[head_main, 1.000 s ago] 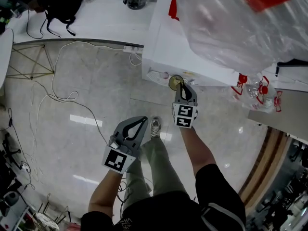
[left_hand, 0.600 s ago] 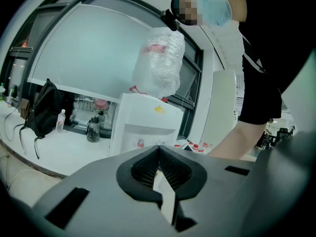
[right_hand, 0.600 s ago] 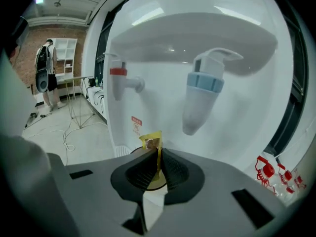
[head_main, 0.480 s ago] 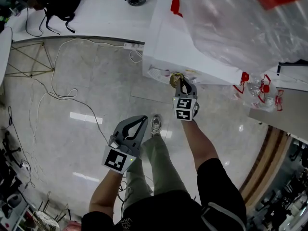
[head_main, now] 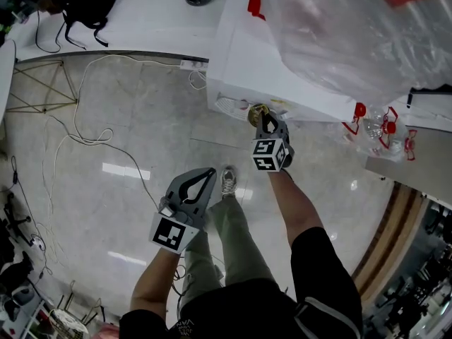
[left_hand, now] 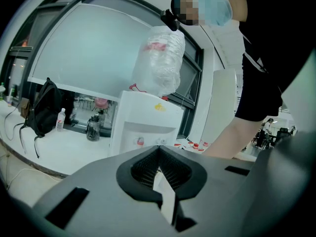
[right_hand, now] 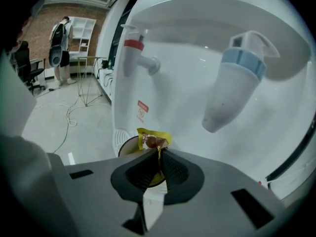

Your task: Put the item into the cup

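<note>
My right gripper (head_main: 265, 121) is shut on a small yellow packet (right_hand: 153, 139) with a brown spot. It holds the packet just over a tan paper cup (right_hand: 127, 147) on the drip tray of a white water dispenser (head_main: 244, 62). From the head view the cup (head_main: 256, 111) shows as a round rim right at the jaw tips. A red tap (right_hand: 134, 54) and a blue tap (right_hand: 236, 78) hang above. My left gripper (head_main: 203, 181) hangs low over the floor, shut with nothing in it. In its own view the left gripper (left_hand: 159, 154) faces the dispenser (left_hand: 148, 127) from a distance.
A big clear water bottle (head_main: 353, 27) tops the dispenser. Cables (head_main: 85, 129) and a power strip (head_main: 192, 66) lie on the glossy floor. A white table (head_main: 141, 20) with a black bag (head_main: 85, 2) stands at the back left. Red-capped bottles (head_main: 381, 129) sit at the right.
My right gripper has moved slightly forward toward the dispenser, still holding the packet over the cup. The left gripper has stayed put.
</note>
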The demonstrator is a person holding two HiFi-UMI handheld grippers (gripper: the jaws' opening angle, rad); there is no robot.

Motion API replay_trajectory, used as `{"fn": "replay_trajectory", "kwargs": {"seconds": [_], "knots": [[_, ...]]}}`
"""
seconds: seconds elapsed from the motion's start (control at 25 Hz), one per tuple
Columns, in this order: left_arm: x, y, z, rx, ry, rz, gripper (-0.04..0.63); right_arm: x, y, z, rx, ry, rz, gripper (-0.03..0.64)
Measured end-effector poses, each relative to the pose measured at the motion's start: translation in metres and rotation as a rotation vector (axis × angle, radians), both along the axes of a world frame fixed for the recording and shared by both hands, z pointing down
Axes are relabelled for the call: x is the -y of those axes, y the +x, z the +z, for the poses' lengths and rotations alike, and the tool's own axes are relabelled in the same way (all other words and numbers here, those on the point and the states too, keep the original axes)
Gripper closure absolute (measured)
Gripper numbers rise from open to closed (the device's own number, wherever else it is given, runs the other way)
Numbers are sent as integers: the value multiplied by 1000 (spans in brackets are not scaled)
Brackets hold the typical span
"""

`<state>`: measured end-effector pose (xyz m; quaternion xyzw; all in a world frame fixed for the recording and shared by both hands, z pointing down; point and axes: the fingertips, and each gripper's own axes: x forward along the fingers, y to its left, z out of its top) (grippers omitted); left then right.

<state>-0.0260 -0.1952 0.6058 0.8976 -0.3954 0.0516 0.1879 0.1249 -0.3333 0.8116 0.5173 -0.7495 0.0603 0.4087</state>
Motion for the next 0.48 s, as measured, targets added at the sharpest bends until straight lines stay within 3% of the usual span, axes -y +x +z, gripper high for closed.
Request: {"fn": "replay_trajectory", "kwargs": {"seconds": [0.28,0.48], "knots": [[2,3,1,0,-3,5,575,6,-6,11,-127,-47,-108,563],[1,0,5,3,-11,-2,575,8,-9,16,-131,-60,-106,565]]}}
